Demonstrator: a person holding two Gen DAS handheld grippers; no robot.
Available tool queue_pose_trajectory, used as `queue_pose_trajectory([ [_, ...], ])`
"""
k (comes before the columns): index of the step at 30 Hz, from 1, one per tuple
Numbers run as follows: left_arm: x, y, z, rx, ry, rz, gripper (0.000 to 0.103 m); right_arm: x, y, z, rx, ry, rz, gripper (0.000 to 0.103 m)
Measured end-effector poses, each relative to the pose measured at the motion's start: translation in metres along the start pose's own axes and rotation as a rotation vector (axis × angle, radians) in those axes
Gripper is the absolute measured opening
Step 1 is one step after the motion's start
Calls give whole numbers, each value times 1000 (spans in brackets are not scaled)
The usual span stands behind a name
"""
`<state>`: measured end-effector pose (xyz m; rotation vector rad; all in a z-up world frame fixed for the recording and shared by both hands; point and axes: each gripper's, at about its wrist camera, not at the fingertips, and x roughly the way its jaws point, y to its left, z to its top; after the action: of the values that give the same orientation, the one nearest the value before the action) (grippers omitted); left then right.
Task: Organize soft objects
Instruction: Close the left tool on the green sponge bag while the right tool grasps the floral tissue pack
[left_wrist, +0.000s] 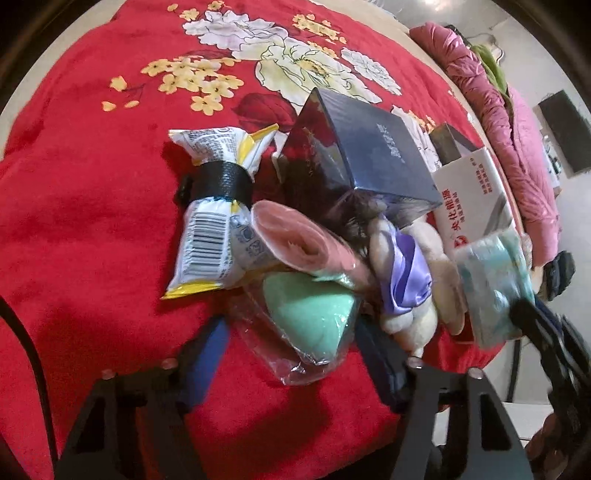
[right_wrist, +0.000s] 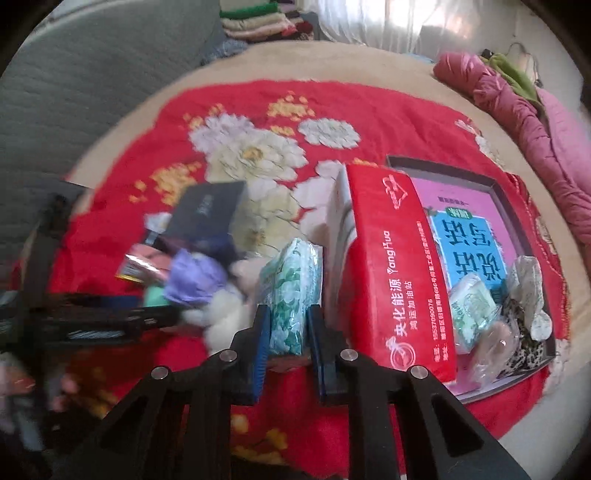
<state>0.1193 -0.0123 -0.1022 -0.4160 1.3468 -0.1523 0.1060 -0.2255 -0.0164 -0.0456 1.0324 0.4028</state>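
Note:
My left gripper (left_wrist: 295, 350) points down at a heap on the red floral blanket (left_wrist: 92, 206). A mint green sponge (left_wrist: 314, 314) in clear wrap lies between its blue fingers (left_wrist: 210, 362); the right pad touches it, while the left pad stands just apart. Behind lie a pink rolled cloth (left_wrist: 291, 236), a purple scrunchie (left_wrist: 402, 273) on a white plush toy (left_wrist: 436, 280), and a banded snack packet (left_wrist: 214, 221). My right gripper (right_wrist: 286, 321) is shut on a teal floral tissue pack (right_wrist: 291, 291), also seen as the tissue pack (left_wrist: 491, 280) in the left wrist view.
A dark blue box (left_wrist: 365, 158) leans over the heap. A red and white carton (right_wrist: 391, 266) stands beside a dark-rimmed tray (right_wrist: 517, 199) holding another tissue pack, wrapped items and a patterned cloth. Pink bedding (right_wrist: 517, 103) lies at the far right.

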Motion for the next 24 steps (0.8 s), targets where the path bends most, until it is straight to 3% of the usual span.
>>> queue_pose_trajectory([
  [2, 2, 0, 2, -12, -1, -32, 52, -8, 6, -1, -9, -7, 5, 20],
  [7, 5, -2, 3, -17, -3, -55, 43, -9, 16, 1, -24, 2, 11, 20],
  [24, -45, -15, -17, 41, -87, -36, 42, -26, 19, 7, -11, -41, 31, 20],
])
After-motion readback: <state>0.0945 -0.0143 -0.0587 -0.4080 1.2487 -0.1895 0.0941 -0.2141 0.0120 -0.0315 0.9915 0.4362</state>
